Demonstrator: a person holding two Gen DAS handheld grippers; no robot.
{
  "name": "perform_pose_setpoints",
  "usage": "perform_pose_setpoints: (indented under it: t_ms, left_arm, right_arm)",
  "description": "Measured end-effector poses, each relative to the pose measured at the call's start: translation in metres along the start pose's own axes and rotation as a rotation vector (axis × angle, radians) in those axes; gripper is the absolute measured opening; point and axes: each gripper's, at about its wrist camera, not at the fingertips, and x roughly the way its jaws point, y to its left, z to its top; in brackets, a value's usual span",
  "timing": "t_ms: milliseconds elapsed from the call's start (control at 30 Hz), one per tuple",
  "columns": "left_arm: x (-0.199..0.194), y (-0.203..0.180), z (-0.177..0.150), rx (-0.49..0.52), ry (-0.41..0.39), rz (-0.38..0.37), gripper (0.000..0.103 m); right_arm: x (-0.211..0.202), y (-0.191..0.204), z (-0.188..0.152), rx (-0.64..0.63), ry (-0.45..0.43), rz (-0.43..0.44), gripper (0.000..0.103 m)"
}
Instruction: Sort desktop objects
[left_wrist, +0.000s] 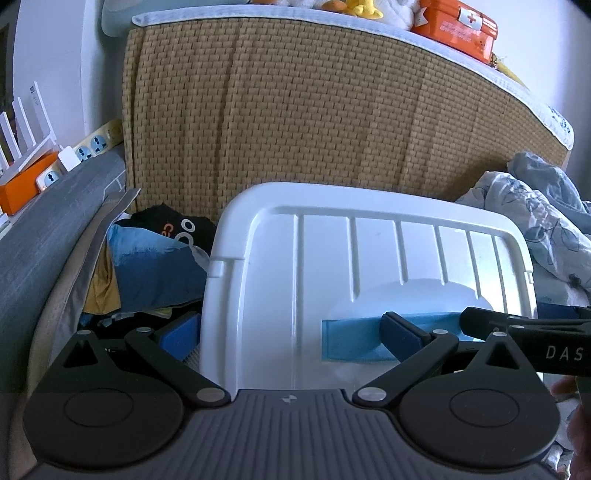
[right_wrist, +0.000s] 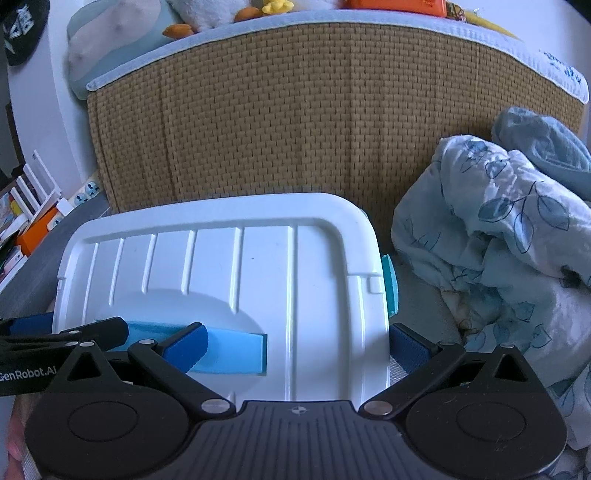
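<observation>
A white ribbed storage-box lid (left_wrist: 369, 258) (right_wrist: 221, 266) with a blue handle (left_wrist: 351, 339) (right_wrist: 236, 350) set in a recess fills the middle of both views. My left gripper (left_wrist: 290, 336) stands open over the lid's left half. One of its fingers hangs past the lid's left edge and the other lies at the handle. My right gripper (right_wrist: 297, 347) is open over the right half, with one finger at the handle and the other beyond the right edge, near a teal latch (right_wrist: 389, 288). Each gripper shows at the edge of the other's view.
A tall brown woven panel (left_wrist: 295, 110) rises right behind the box. Crumpled leaf-print bedding (right_wrist: 498, 240) lies to the right. Dark and blue clothes (left_wrist: 155, 258) are piled on the left beside a grey ledge (left_wrist: 48, 221) carrying a power strip (left_wrist: 92, 146). An orange first-aid box (left_wrist: 456, 26) sits on top.
</observation>
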Motion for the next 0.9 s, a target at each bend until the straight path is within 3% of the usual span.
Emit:
perform_pose_setpoints:
  t_ms: [900]
  left_arm:
    - [0.057,-0.002,0.032,-0.017,0.078,-0.011,0.103]
  right_arm:
    - [0.044,-0.009,0.032,-0.028,0.045,-0.025,0.103]
